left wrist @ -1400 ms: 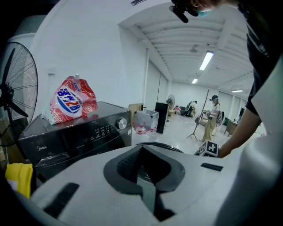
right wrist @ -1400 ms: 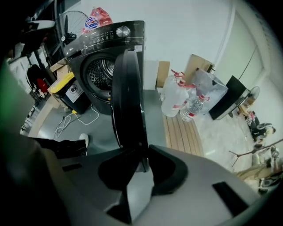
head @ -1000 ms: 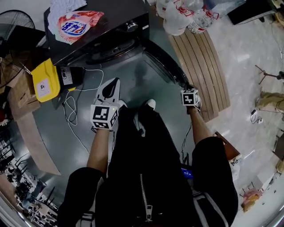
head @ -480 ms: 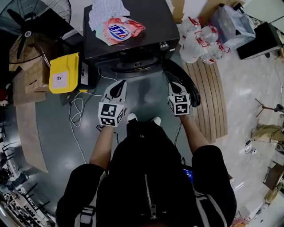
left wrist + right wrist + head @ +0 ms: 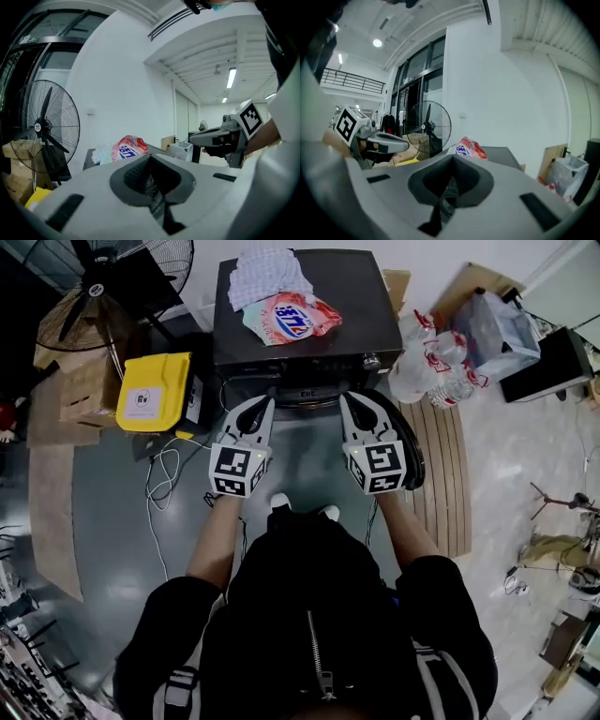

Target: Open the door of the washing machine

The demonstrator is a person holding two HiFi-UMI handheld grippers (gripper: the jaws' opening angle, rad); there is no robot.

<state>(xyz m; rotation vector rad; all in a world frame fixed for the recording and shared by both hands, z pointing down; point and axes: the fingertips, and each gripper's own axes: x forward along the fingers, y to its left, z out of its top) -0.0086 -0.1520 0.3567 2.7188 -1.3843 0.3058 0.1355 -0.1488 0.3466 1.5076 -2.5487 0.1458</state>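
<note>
**Both your grippers are up at the machine's front, and the door is open.**

Head view: your left gripper (image 5: 257,412) and right gripper (image 5: 352,409) hang side by side before the washing machine's (image 5: 300,343) front edge. The door (image 5: 412,451) stands open off its front right corner, just beside your right gripper. Left gripper view: the jaws meet with nothing between them, and a detergent bag (image 5: 129,147) lies on the machine's top beyond. Right gripper view: the jaws are likewise together and empty, with a fan (image 5: 429,126) behind.

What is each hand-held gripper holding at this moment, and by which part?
Nothing is held. The left hand-held gripper and the right hand-held gripper both have their jaws together and empty, in front of the washing machine.
</note>
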